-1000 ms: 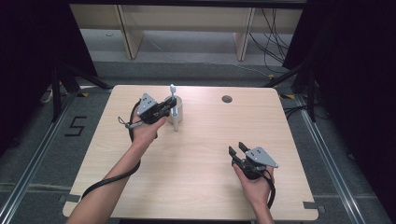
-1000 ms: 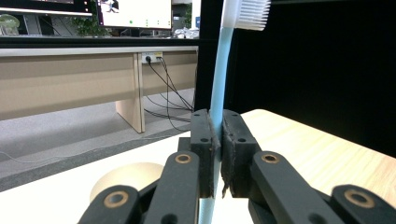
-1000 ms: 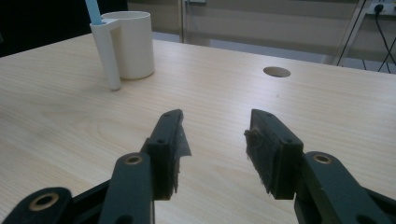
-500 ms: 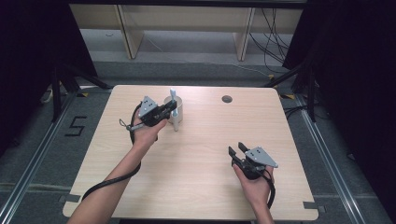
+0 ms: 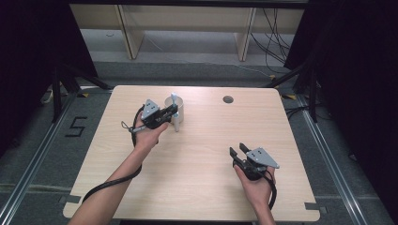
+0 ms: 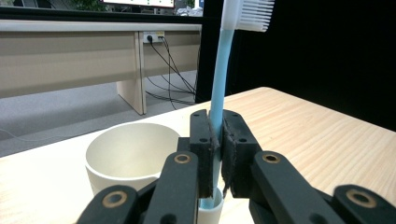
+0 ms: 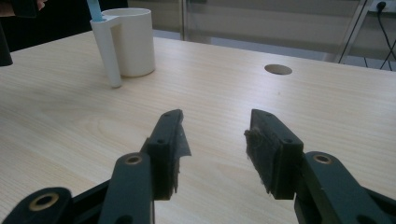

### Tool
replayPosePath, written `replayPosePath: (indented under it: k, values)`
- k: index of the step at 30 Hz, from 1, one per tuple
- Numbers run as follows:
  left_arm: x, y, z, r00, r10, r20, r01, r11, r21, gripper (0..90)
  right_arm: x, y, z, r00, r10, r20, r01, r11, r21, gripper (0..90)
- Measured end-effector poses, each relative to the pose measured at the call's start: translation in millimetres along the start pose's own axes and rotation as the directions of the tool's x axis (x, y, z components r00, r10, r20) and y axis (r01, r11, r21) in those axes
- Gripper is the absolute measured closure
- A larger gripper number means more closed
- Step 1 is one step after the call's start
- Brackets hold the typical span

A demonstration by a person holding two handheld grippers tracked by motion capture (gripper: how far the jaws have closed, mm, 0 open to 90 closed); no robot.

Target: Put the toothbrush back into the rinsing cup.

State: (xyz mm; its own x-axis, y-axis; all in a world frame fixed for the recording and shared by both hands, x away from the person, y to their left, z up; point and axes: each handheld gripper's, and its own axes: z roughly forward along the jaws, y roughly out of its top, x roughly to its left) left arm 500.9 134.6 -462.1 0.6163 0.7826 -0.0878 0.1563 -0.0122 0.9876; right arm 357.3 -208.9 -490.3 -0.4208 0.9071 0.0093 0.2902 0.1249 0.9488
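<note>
A white cup [image 5: 177,108] with a narrow side tube [image 7: 111,56] stands on the far left part of the wooden table [image 5: 202,178]. A toothbrush [image 6: 219,79] with a light blue handle and white bristles stands upright, its lower end inside the tube [image 6: 208,212]. My left gripper [image 6: 215,140] is shut on the handle just above the tube, beside the cup [image 6: 130,154]. In the high view the left gripper [image 5: 172,111] is at the cup's left side. My right gripper [image 5: 237,150] rests at the near right, open with nothing between its jaws [image 7: 215,135], pointing toward the cup [image 7: 133,42].
A round cable hole [image 5: 228,99] is in the table's far side, right of the cup. Pale furniture legs [image 5: 126,33] and loose cables [image 5: 272,28] are on the floor behind the table. Metal rails [image 5: 28,164] run along both sides.
The left gripper has sunk slightly with the toothbrush beside the cup. The right hand has not moved.
</note>
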Motion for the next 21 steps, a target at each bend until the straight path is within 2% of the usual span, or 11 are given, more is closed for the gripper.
replayPosePath:
  k: [13,17,18,19,21]
  values:
    - [2.5,-6.6,0.7,0.9999,-0.012,-0.001,0.012,0.9995,0.029,82.3,0.2,-0.4,1.0,1.0000,0.003,-0.006,-0.003,1.000,-0.007,55.3]
    - [2.4,-6.7,0.3,0.9998,-0.017,0.000,0.017,0.9993,0.033,80.3,-1.0,-0.4,1.0,0.9998,-0.019,0.002,0.019,1.000,-0.009,55.3]
    - [2.5,-6.9,0.1,0.9998,-0.020,-0.001,0.020,0.9992,0.034,78.7,-0.1,-0.5,0.3,0.9999,-0.014,0.010,0.014,1.000,0.000,55.3]
    - [2.6,-7.2,-0.1,0.9997,-0.023,-0.001,0.023,0.9991,0.035,77.6,3.3,-0.9,-0.6,0.9994,0.033,0.006,-0.033,0.999,0.015,55.3]
    - [2.8,-7.5,-0.8,0.9997,-0.026,-0.001,0.026,0.9987,0.045,73.1,3.2,-1.3,0.5,0.9996,0.029,-0.001,-0.029,1.000,0.008,55.3]
